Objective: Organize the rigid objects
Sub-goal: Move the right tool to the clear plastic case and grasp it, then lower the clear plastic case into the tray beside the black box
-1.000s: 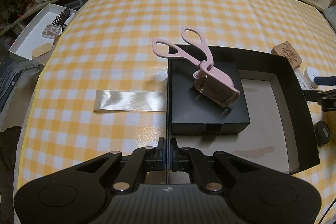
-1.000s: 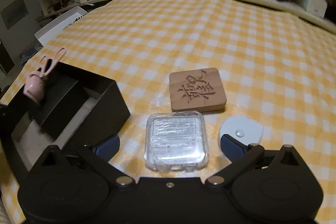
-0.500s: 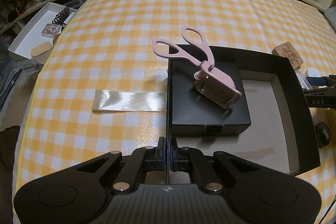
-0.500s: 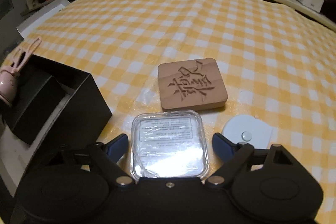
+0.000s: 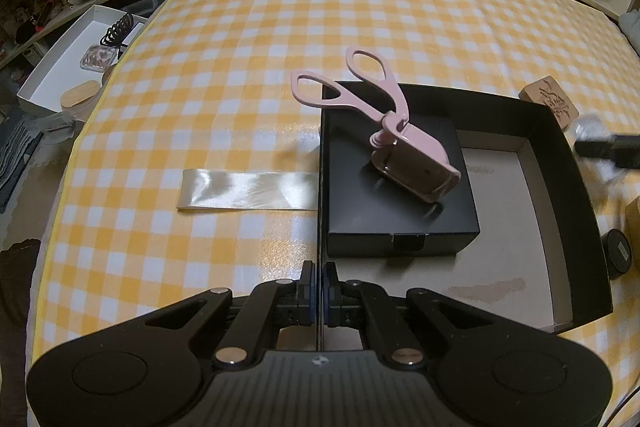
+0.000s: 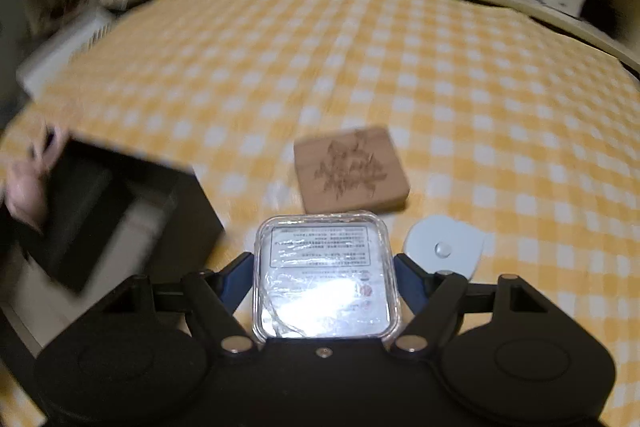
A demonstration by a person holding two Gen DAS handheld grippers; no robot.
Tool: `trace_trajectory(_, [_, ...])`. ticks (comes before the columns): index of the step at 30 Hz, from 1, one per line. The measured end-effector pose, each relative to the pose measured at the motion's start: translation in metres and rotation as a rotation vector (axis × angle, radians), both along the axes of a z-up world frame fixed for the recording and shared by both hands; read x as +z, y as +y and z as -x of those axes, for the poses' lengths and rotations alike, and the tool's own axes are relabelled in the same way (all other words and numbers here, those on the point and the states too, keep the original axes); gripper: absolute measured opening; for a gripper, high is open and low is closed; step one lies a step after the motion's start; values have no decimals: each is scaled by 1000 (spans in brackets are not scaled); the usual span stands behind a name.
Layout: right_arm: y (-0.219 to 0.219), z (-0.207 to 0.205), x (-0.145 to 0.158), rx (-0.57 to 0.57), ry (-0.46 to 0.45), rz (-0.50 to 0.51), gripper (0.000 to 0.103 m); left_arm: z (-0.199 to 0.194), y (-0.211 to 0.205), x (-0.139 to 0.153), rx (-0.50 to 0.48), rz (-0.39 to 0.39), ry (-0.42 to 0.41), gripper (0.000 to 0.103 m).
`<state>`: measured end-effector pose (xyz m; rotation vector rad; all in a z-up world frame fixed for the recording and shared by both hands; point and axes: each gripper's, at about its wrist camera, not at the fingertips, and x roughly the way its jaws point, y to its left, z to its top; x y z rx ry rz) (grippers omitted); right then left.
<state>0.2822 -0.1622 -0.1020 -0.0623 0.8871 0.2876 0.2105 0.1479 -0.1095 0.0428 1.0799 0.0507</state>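
The left gripper (image 5: 319, 293) is sitting with its two black fingers pressed together on the thin near wall of the open black cardboard box (image 5: 568, 155), pinching that wall at the box's near left corner. Just ahead of it, inside the box, a smaller flat black box (image 5: 400, 223) is lying against the left wall, and a pink plastic scissor-handled eyelash curler (image 5: 384, 131) is resting on top of it, its loop handles poking out past the far left corner. To the left of these fingers, a strip of shiny cream ribbon (image 5: 244, 190) is lying flat on the yellow-and-white checked tablecloth (image 5: 280, 39), one end touching the box's outer wall. The right gripper (image 6: 325, 281) is clamping its blue-padded fingers on the two sides of a clear square plastic case with a printed label (image 6: 325, 267); the view is blurred, so I cannot tell if the case is resting on the cloth or lifted. Just beyond the case a square wooden block with a carved character (image 6: 352, 171) is lying on the cloth, a round white disc (image 6: 444, 247) is sitting just right of the right finger, and the black box is standing to the left.
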Motion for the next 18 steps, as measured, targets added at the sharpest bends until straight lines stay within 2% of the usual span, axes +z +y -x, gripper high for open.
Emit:
trace_trajectory(8, [16, 29, 53, -23, -39, -213, 76, 1, -1, -1, 2, 0, 1, 3])
trace_trajectory(14, [59, 40, 65, -38, -1, -260, 76, 2, -2, -1, 2, 0, 4, 3])
trace_trajectory(18, [89, 40, 56, -83, 24, -231, 76, 3, -2, -2, 4, 8, 0, 3])
